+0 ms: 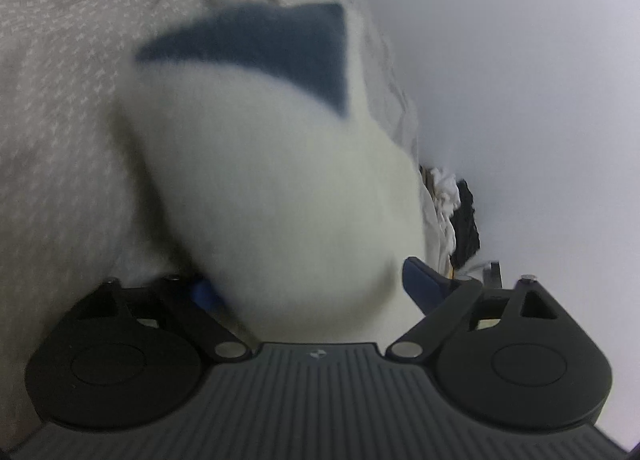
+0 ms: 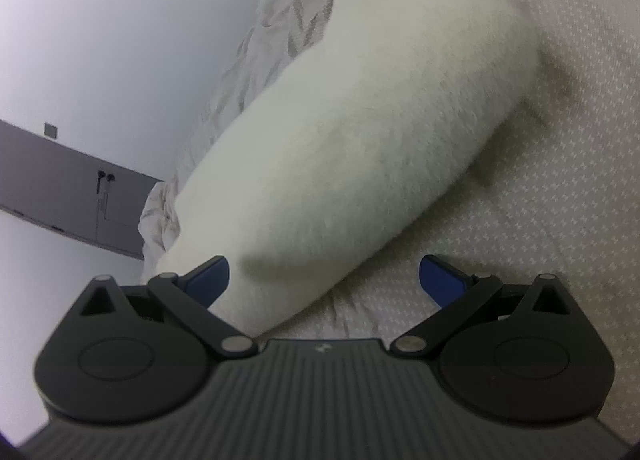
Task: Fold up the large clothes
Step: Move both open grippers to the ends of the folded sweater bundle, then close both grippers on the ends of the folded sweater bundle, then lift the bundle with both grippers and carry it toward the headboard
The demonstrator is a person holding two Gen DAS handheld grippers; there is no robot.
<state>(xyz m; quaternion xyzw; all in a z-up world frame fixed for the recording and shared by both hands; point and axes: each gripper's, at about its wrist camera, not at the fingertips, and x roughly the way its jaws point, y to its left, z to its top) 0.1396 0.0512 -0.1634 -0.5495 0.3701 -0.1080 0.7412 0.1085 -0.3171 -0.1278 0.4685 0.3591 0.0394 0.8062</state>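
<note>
Left gripper with jaws apart, white fleece garment bulging between them, unclamped; its blue panel lies farther off at 12 o'clock. Right gripper spread wide, garment overlapping only its 9 o'clock finger, long axis running toward 1 o'clock across the patterned bed. The left appears nearer.
</note>
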